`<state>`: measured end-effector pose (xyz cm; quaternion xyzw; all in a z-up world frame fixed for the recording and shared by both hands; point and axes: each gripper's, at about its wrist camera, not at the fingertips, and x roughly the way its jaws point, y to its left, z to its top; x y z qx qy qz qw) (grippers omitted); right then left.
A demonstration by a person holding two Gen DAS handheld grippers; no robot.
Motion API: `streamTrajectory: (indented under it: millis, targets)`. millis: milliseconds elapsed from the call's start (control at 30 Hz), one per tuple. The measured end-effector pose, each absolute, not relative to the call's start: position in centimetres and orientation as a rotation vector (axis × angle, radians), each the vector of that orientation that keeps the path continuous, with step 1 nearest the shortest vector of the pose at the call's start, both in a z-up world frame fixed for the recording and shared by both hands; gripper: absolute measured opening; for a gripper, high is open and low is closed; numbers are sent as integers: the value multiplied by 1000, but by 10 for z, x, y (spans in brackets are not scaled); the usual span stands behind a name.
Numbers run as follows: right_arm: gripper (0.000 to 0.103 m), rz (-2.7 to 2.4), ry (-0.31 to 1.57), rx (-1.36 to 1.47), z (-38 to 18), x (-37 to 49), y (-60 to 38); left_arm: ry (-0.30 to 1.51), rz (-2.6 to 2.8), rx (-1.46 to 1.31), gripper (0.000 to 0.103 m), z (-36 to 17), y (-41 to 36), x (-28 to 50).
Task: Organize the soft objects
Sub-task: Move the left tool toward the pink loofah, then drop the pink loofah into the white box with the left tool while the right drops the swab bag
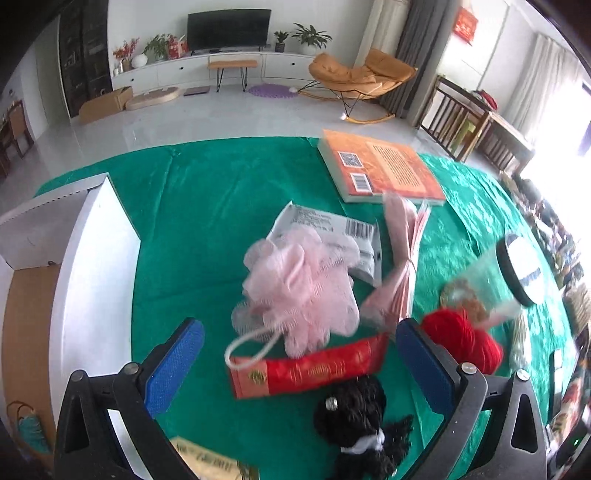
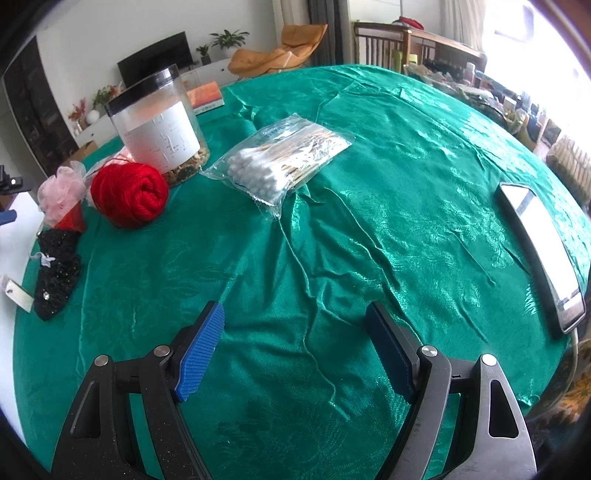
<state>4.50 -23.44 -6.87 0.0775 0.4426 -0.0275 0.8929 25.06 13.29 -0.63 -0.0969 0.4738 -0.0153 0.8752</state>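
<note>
Both tongs gape wide and hold nothing. Just ahead of the left tongs (image 1: 299,363), between its blue pads, lies the pink bath pouf (image 1: 301,288), loop cord trailing toward them. Right tongs (image 2: 295,354) hang over bare green worktop (image 2: 369,221), well apart from it.

White walls, pale glossy floor (image 1: 207,118), television (image 1: 228,27), orange lounge chair (image 1: 360,75), bright window (image 2: 535,44).

A glossy, creased green cloth (image 2: 369,192) covers the table, bearing a fuzzy red yarn ball (image 2: 129,194), a frilly pink mesh pouf (image 1: 299,288), a clear plastic jar (image 2: 159,125) and crinkly-bagged cotton swabs (image 2: 277,158).
</note>
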Motion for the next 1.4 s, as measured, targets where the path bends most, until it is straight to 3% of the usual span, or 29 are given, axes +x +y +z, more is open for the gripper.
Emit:
streamTrajectory:
  millis: [200, 367, 433, 467, 500, 600, 667, 700, 767, 967, 1100, 1400]
  targets:
    - [82, -56, 918, 160, -68, 46, -235, 1043, 10, -196, 103, -34, 135, 286]
    - [81, 54, 849, 512, -53, 63, -281, 1077, 40, -168, 103, -59, 128, 305]
    - [83, 56, 827, 612, -40, 88, -299, 1076, 42, -159, 98, -64, 128, 307]
    - [83, 76, 824, 665, -36, 102, -304, 1074, 34, -155, 84, -66, 129, 308]
    - [82, 90, 839, 705, -34, 119, -308, 1081, 21, -150, 60, -67, 128, 309]
    - [79, 65, 992, 641, -41, 170, -295, 1081, -1, -124, 35, -66, 127, 310]
    - [50, 46, 1118, 500, -53, 192, -275, 1047, -20, -116, 32, -54, 129, 305]
    - [37, 36, 1101, 459, -51, 193, -272, 1027, -32, -125, 31, -45, 130, 301]
    - [32, 23, 1063, 413, -40, 192, -272, 983, -55, -151, 31, -23, 137, 290]
    - [32, 60, 811, 330, 43, 157, -269, 861, -153, -221, 31, 53, 170, 224]
    - [32, 244, 750, 289, 101, 127, -213, 808, -139, -239, 31, 88, 215, 151]
    - [32, 940, 857, 335, 137, 29, 17, 871, 222, -246, 36, 75, 339, -27]
